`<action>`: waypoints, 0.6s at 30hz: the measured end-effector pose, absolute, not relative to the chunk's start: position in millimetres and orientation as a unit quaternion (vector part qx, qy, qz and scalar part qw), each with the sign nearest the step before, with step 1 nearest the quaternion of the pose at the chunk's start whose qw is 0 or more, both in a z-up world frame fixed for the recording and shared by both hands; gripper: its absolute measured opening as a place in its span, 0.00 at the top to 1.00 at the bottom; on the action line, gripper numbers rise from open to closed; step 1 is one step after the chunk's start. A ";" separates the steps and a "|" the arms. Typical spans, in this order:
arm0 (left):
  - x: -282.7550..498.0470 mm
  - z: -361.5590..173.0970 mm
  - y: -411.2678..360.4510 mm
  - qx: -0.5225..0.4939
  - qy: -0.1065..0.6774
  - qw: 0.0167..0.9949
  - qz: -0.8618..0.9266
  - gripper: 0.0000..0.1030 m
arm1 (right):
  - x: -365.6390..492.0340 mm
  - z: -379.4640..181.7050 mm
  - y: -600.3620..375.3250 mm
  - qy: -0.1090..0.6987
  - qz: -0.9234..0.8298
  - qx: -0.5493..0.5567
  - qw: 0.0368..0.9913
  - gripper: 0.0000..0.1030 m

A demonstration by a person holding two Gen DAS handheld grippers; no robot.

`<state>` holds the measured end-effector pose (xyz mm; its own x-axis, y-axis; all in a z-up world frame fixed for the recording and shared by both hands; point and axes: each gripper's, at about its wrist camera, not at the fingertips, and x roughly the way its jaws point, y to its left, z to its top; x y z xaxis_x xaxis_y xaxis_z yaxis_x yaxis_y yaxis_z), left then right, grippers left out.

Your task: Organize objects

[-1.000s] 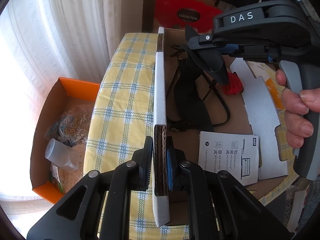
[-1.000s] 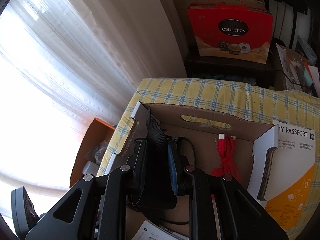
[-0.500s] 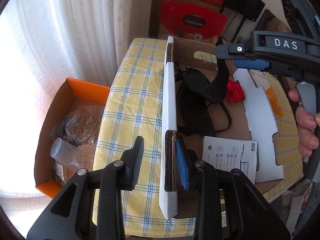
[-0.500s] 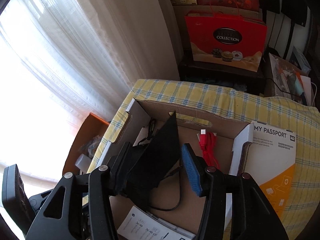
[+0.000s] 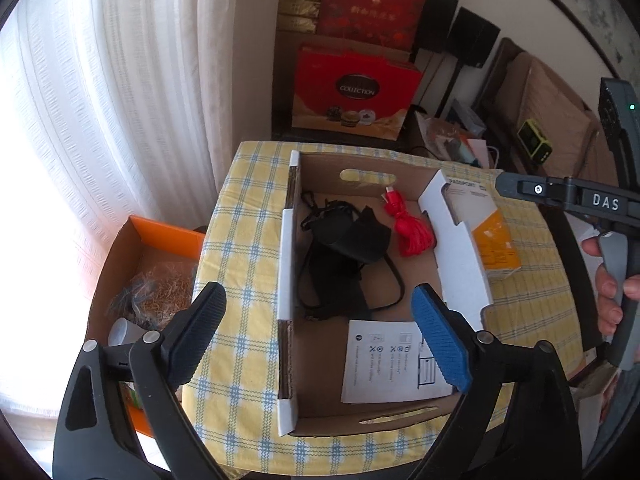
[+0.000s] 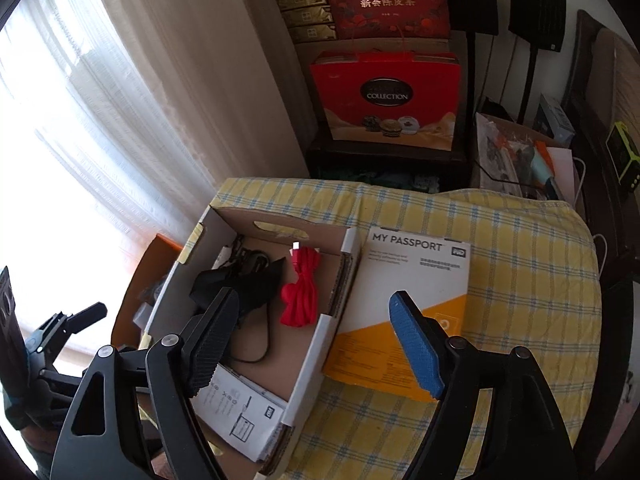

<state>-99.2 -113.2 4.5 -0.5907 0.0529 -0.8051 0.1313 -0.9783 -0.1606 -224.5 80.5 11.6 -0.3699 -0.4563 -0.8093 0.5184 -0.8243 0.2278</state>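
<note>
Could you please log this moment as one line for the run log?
left gripper: open | right gripper: open | black pouch, red cable: in cardboard box

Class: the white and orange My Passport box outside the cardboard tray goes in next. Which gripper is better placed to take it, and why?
Probably the right gripper: it is open, and the My Passport box lies directly ahead of its fingers. The left gripper, also open, faces the cardboard tray instead.
</note>
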 end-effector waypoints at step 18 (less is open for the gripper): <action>-148.5 14.1 -39.3 0.471 0.110 -0.052 -0.874 0.02 | -291.1 -29.0 149.2 -0.007 -0.838 0.509 0.198 0.21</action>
